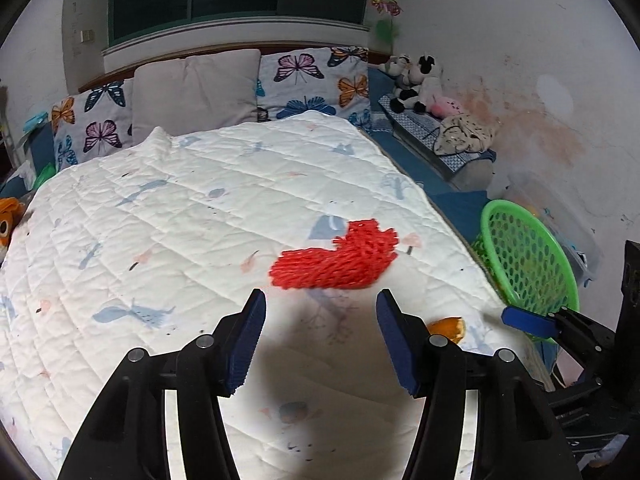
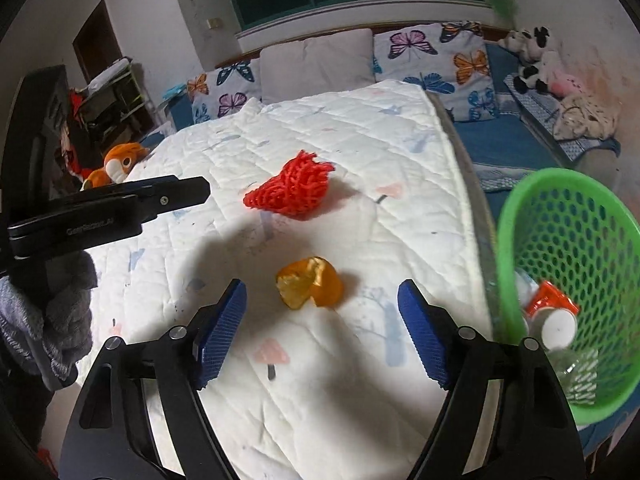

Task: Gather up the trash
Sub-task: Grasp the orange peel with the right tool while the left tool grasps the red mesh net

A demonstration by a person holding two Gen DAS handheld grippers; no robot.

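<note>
We are aiming our empty, half-open left claw at the red foam net on the bed quilt, while our right claw, also wide and empty, is lining up on the orange peel beside the green basket.

On the white quilted bedspread: 1 red foam mesh fruit sleeve, near its middle, and 1 orange peel piece, closer to the bedspread's near edge. At its right edge, 1 green perforated plastic basket. Along the far edge: 3 pillows, 2 w/ butterfly print, 1 plain grey.
</note>
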